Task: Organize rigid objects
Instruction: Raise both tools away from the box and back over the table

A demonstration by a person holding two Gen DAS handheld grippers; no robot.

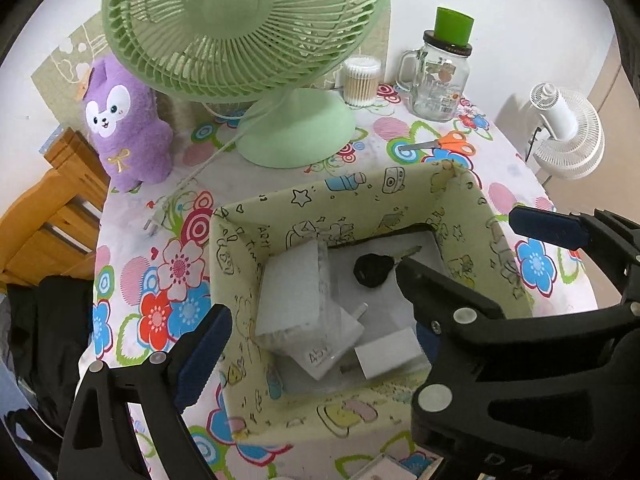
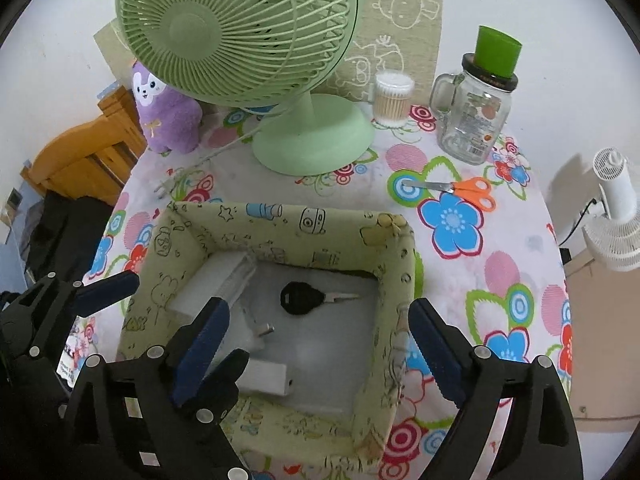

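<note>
I hold both the left gripper [image 1: 316, 308] and right gripper [image 2: 316, 344] spread wide and empty above the fabric bin [image 2: 394, 280], where the car key [image 2: 302, 298] lies on its floor among the white adapters [image 1: 320, 344], apparently collected there for tidying.

Both views are evenly and brightly lit by diffuse indoor light; no hard glare is seen. Soft shadows are cast: one from the white fan [image 1: 568, 132] onto the wall at 3 o'clock, one under the green fan [image 2: 240, 32] base. Strong fisheye bending and a black vignette are seen at all corners. The box [image 2: 392, 272] interior is sharp, its floor slightly washed out. Slight softness is noted on the near black frames at 6 o'clock.
</note>
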